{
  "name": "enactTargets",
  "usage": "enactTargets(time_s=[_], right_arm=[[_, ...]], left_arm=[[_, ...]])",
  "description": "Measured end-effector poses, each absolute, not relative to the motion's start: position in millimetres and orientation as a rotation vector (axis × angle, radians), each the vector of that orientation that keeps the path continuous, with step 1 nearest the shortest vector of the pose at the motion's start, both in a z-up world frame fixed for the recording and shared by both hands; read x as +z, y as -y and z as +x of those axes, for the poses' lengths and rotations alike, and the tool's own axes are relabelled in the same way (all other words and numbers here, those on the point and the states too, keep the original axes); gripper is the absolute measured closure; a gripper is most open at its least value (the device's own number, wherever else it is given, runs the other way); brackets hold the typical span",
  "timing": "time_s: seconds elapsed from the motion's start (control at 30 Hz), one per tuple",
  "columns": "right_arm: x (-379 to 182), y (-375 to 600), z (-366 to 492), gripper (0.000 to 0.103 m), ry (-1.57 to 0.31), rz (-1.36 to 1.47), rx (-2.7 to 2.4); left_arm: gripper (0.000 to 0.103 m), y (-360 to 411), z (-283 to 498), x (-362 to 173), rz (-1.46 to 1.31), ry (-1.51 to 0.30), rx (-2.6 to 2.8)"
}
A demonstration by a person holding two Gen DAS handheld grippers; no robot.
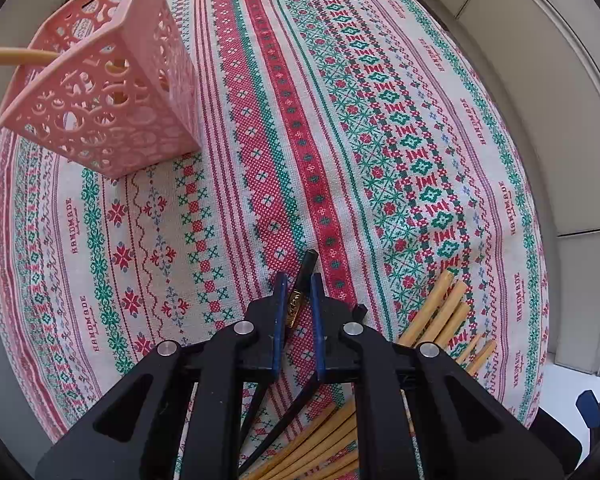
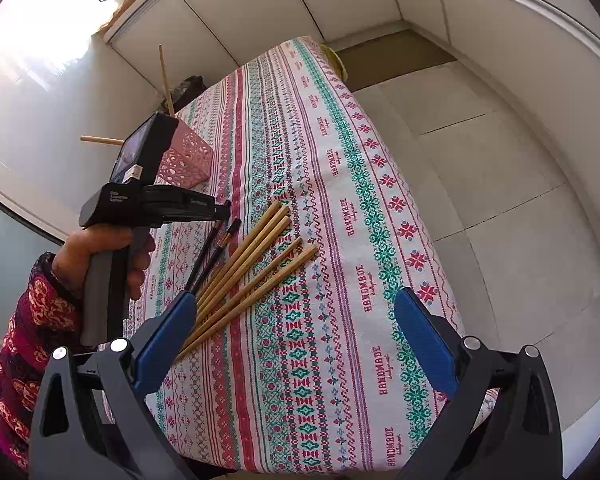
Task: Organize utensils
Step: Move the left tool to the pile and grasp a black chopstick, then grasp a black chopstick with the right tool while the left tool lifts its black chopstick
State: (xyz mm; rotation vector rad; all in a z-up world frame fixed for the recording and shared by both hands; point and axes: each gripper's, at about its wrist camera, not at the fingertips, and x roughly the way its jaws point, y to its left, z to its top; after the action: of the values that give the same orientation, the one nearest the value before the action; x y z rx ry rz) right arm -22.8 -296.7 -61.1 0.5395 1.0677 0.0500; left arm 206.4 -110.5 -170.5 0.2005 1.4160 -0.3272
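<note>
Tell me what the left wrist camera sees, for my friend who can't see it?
The left gripper has a black chopstick between its blue pads, over a patterned tablecloth. Bamboo chopsticks lie to its right, and a pink basket stands at upper left.

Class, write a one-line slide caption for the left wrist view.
Left gripper, fingers closed around a black chopstick on the patterned tablecloth, pink basket beyond, bamboo chopsticks alongside.

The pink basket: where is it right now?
The pink basket stands at upper left in the left wrist view, on the patterned tablecloth, apart from the left tool. Two wooden chopsticks stick out of it.
</note>
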Motion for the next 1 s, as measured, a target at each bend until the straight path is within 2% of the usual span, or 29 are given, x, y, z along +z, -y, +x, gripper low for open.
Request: enactTargets(time_s=[0.17, 0.23, 0.33, 0.37, 0.43, 0.47, 0.53, 0.6, 0.7, 1.0], right_arm=[[-63.3, 286.8, -8.5, 0.007, -1.081, 0.527, 0.005], [-62.7, 275.1, 5.6, 0.011, -1.113, 0.526, 0.021], [-65.5, 249.1, 41.2, 0.019, -1.196, 0.544, 0.065], [-69.3, 239.8, 55.6, 0.027, -1.239, 0.566, 0.076], [-79.9, 219.6, 86.5, 0.033, -1.335, 0.603, 0.098], [-83.9, 211.0, 97.6, 0.040, -1.367, 0.604, 0.091], [-93.0, 193.9, 118.7, 0.042, -1.429, 0.566, 0.046], [-102.7, 182.5, 133.8, 0.050, -1.486, 0.539, 0.006], [-114.3, 173.4, 150.4, 0.056, -1.530, 0.513, -0.057], [-140.9, 150.0, 171.6, 0.058, -1.621, 0.466, -0.221]], left_arm=[[0.094, 59.2, 198.8, -169.7, 0.143, -1.375, -0.271], [0.095, 32.8, 192.4, -165.9, 0.088, -1.351, -0.240], [0.096, -10.0, 175.9, -146.8, -0.049, -1.289, -0.237], [0.096, -22.6, 169.1, -138.4, -0.083, -1.261, -0.240], [0.097, -45.6, 153.9, -121.8, -0.123, -1.205, -0.240], [0.097, -54.7, 148.4, -114.5, -0.130, -1.183, -0.237], [0.097, -64.5, 141.7, -94.4, -0.141, -1.139, -0.238], [0.097, -71.3, 134.4, -80.5, -0.142, -1.099, -0.239], [0.097, -82.0, 138.1, -62.4, -0.146, -1.060, -0.236], [0.097, -91.5, 128.4, -49.0, -0.112, -0.998, -0.188]])
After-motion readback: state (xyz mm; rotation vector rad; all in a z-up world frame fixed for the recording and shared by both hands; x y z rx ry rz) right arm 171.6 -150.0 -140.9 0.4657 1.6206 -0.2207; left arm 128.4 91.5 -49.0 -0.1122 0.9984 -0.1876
